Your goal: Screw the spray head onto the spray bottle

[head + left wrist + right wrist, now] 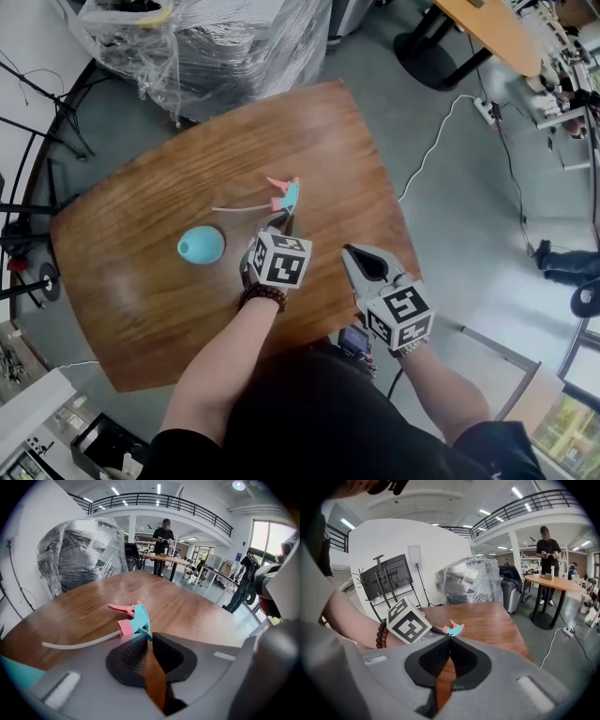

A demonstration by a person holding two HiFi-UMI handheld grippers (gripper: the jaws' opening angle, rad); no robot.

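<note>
Now pinching teal rear edge of spray head (136, 617) in left gripper (150, 638), jaws narrow, nearly together. Lying mid-table (159, 183), pink parts leftward, clear tube (78, 642) trailing left along wood. Left of that, well apart: teal bottle (201, 245), untouched. Near right table edge: right gripper (449, 638), jaws fully together, nothing between.

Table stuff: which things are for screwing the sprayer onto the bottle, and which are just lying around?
For the job:
- spray head
- spray bottle
- left gripper, pinching the spray head's teal end
- right gripper, shut and empty

Just lying about:
- plastic-wrapped stack beyond the table
- power strip on the floor
</note>
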